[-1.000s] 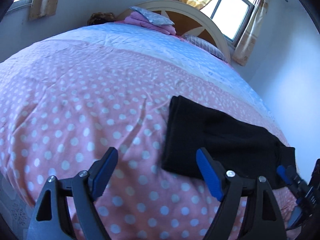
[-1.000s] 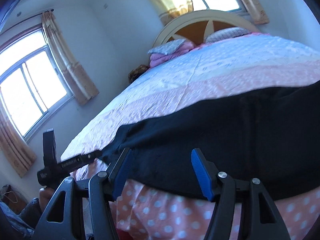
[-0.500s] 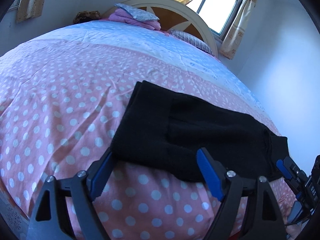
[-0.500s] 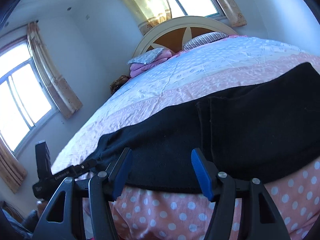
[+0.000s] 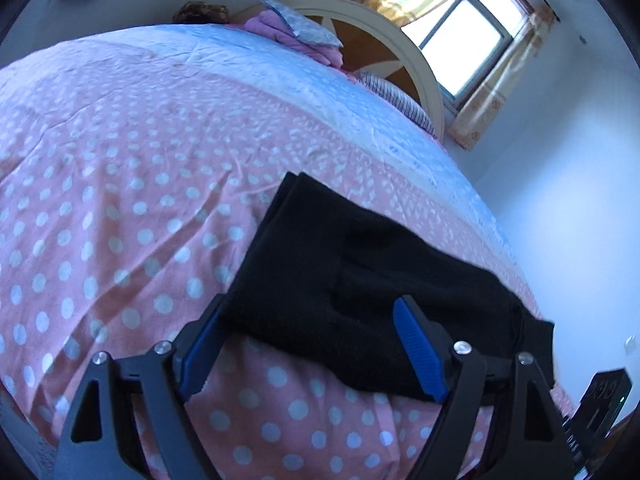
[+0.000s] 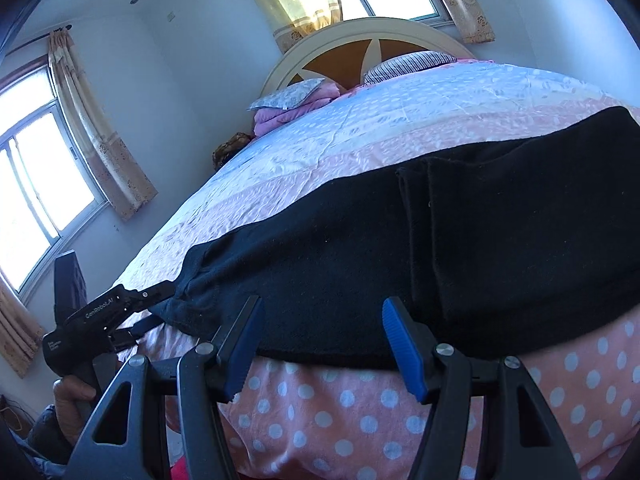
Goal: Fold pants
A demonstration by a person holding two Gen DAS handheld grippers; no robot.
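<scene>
Pants [image 5: 360,280], black and partly folded, are laid along the near edge of a bed [image 5: 120,208] covered in pink polka-dot bedding. Left gripper [image 5: 308,344] is held wide over one end, its fingers [image 5: 418,346] straddling the cloth without pinching it. Right gripper [image 6: 320,344] is spread likewise over the hem, nothing clasped. Pillows [image 6: 288,94] are stacked by the headboard [image 6: 360,40].

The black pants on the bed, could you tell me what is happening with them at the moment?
A person is folding black pants on a pink polka-dot bedspread, with a gripper in each hand. The pants lie partly folded near the bed's edge. The left gripper and right gripper both sit at the near edge, jaws open and gripping nothing.
</scene>
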